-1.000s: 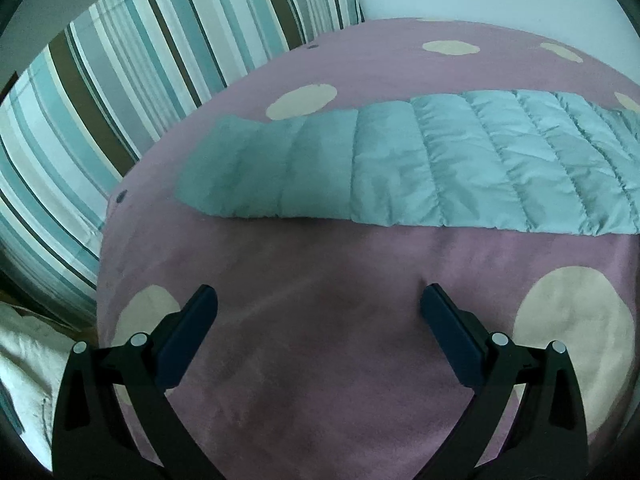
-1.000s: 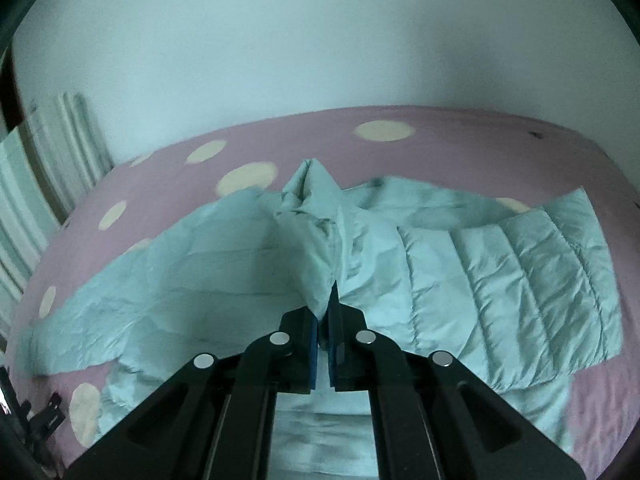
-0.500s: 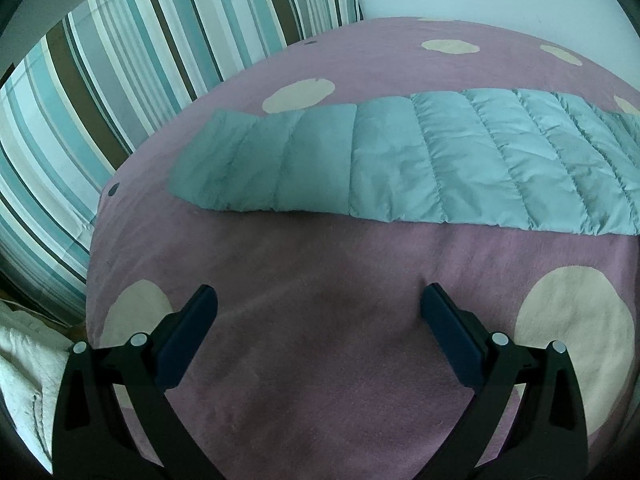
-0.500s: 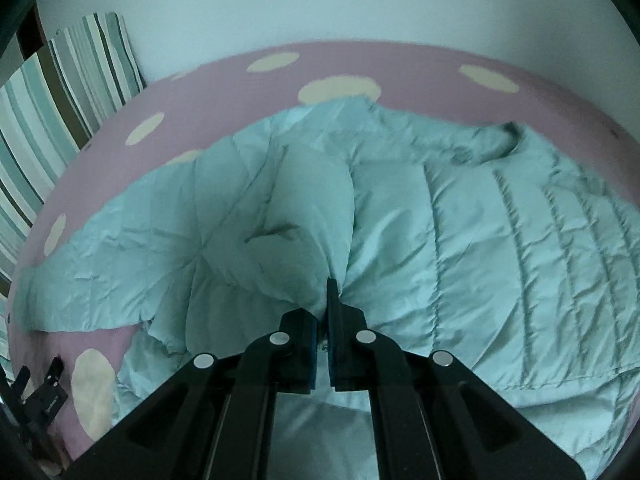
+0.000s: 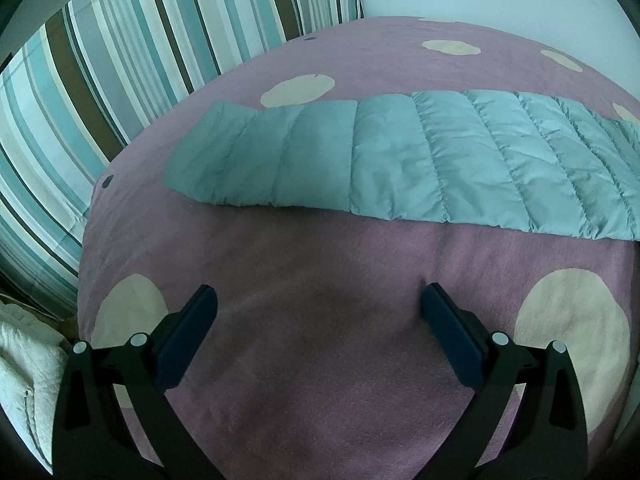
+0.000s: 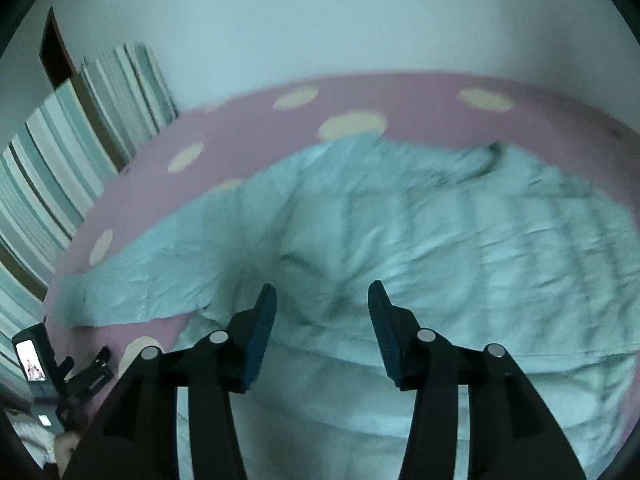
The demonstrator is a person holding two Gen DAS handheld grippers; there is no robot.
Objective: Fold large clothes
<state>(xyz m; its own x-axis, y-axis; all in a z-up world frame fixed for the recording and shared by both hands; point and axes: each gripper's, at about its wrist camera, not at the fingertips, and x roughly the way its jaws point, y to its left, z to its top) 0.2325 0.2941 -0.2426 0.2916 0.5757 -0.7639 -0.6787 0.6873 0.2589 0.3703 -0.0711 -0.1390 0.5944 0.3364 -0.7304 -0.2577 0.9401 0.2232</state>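
Note:
A pale teal quilted jacket lies spread on the pink bed cover. In the right wrist view its body fills the middle, blurred, with one sleeve reaching left. My right gripper hovers over the jacket with its jaws opening; no cloth is pinched between the pads. In the left wrist view the same sleeve lies flat across the bed, cuff to the left. My left gripper stands wide open over bare pink cover, short of the sleeve, with nothing between its fingers.
The pink cover with cream dots spans the bed. Striped pillows stand along the left side, a white wall behind. A white folded blanket lies off the bed's left edge. The left gripper's body and lit screen show at the bed's edge.
My right gripper let go of the jacket fold it was pinching and its jaws came apart; the fold dropped onto the jacket. The left gripper stayed where it was, open.

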